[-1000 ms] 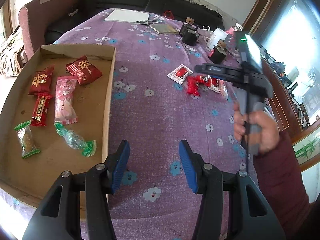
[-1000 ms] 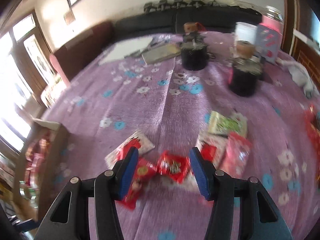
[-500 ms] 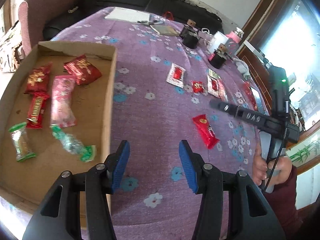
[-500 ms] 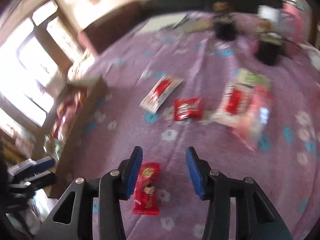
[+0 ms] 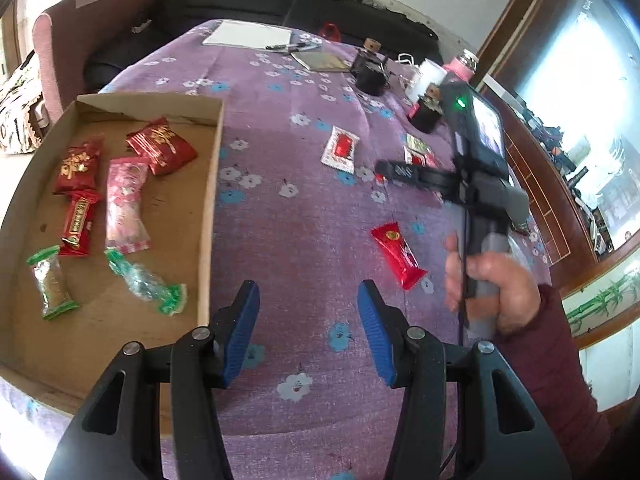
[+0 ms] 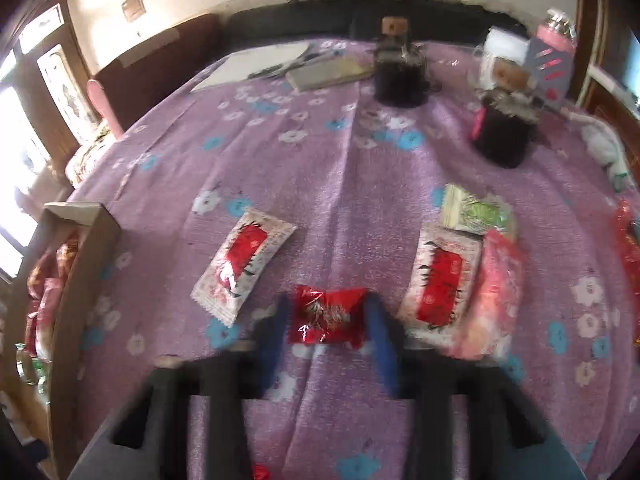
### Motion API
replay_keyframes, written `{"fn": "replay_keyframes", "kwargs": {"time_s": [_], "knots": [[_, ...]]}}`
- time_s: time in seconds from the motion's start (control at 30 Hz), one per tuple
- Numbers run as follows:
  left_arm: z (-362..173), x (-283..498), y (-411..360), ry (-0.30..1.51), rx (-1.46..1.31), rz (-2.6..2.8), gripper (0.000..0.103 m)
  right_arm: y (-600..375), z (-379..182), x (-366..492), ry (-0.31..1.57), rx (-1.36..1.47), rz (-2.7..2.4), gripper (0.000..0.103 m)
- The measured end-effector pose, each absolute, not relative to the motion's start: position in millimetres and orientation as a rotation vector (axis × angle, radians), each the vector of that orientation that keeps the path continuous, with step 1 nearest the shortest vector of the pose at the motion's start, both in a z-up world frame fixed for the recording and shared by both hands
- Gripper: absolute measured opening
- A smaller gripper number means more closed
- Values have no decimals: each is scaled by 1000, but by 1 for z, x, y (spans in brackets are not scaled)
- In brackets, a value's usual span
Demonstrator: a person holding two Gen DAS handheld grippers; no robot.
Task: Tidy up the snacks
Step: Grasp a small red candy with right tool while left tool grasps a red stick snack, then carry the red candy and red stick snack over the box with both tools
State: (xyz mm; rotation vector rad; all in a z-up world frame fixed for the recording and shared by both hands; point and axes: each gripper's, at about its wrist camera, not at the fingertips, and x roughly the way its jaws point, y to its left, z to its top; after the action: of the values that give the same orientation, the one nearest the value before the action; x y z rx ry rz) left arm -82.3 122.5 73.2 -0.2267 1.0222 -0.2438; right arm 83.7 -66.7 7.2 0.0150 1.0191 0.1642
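My left gripper (image 5: 309, 289) hangs open over the purple flowered cloth, nothing between its blue pads, just right of the cardboard box (image 5: 212, 184). Several wrapped snacks lie in that box. In the right wrist view my right gripper (image 6: 328, 308) is blurred; its jaws are closing on a small red snack packet (image 6: 330, 316) and the pads touch its sides. A white-and-red packet (image 6: 244, 264) lies to its left, and another one (image 6: 440, 276), a pink packet (image 6: 496, 296) and a green one (image 6: 476, 212) to its right. A long red packet (image 5: 396, 254) lies near the person's hand (image 5: 492, 280).
Two black jars (image 6: 400, 76) (image 6: 504, 128), a notebook (image 6: 328, 72) and white paper (image 6: 256, 64) stand at the far end of the table. A dark sofa runs behind it. The table's right edge is close to the pink packet.
The right gripper went from above the long red packet forward to the far cluster, and its jaws narrowed around the small red packet. The left gripper stayed in place, still open.
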Motion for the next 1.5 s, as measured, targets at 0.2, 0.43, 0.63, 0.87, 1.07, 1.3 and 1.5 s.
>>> {"fn": "replay_keyframes", "kwargs": {"time_s": [0.2,0.43,0.63,0.87,1.07,1.3,1.5], "knots": [[68,-65,106,1052,-210,-268,49,-103,10,33,1047,25,182,23],[47,-37,37,1108,-134,-344,49,-156,12,-24,1001,91,154,23],[24,-16,0,1120,-19,-288,51,-173,10,-36,954,149,172,23],[21,-22,-14,1066,56,-337,28,-169,9,-35,932,123,174,23],[29,-28,-15,1033,48,-378,17,-165,11,-42,900,70,131,23],[58,-49,26,964,-75,-388,15,-159,29,-52,843,102,172,22],[73,-62,73,928,-186,-360,15,-121,43,-53,840,80,237,22]]}}
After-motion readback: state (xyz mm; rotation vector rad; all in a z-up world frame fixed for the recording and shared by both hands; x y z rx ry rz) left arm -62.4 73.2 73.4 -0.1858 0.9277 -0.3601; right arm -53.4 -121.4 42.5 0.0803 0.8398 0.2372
